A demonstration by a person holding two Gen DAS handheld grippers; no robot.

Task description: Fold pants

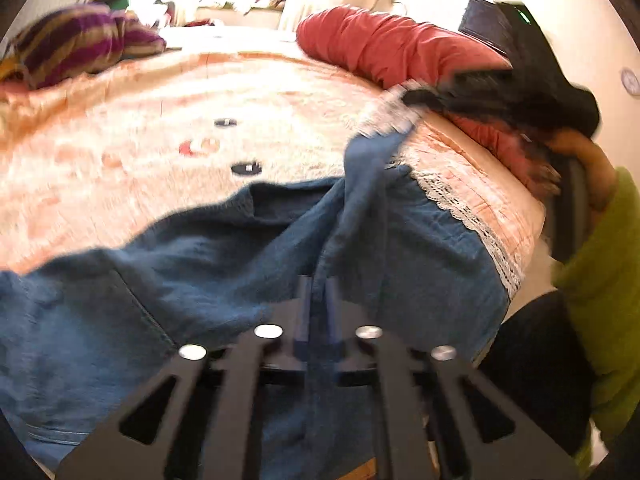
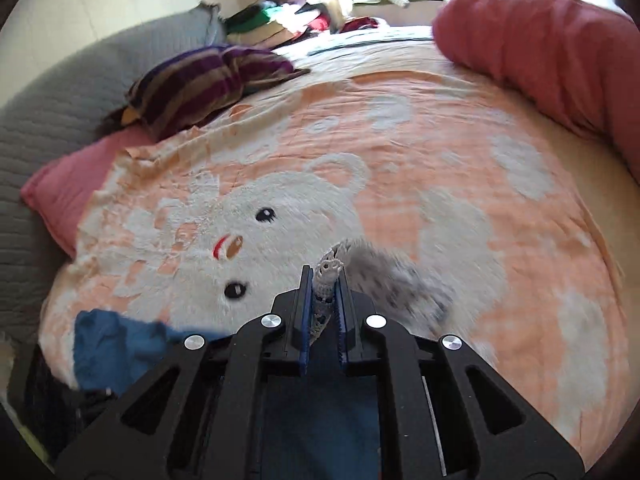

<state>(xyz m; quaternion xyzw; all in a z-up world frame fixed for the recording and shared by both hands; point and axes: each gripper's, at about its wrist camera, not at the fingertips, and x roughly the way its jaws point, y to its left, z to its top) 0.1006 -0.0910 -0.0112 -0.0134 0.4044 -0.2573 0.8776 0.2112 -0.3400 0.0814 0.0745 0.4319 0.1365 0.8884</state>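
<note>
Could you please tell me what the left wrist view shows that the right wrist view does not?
Only the left wrist view shows the blue pants spread across the blanket, the right gripper from outside lifting a lace-trimmed corner, and the person's green sleeve. Only the right wrist view shows the lace edge pinched between the right fingers, and a grey quilt. Both show the bear blanket, striped cushion and red bolster.

Both handheld grippers are matte black. The left gripper (image 1: 318, 292) has flat arms pierced by triangular cut-outs, four round silver screw heads, and slim blue finger pads (image 1: 303, 304). The right gripper (image 2: 324, 288) is built the same, its blue pads (image 2: 306, 300) toothed along the inner edge. The person wears a lime-green sleeve (image 1: 604, 280) and dark clothing lower down.
</note>
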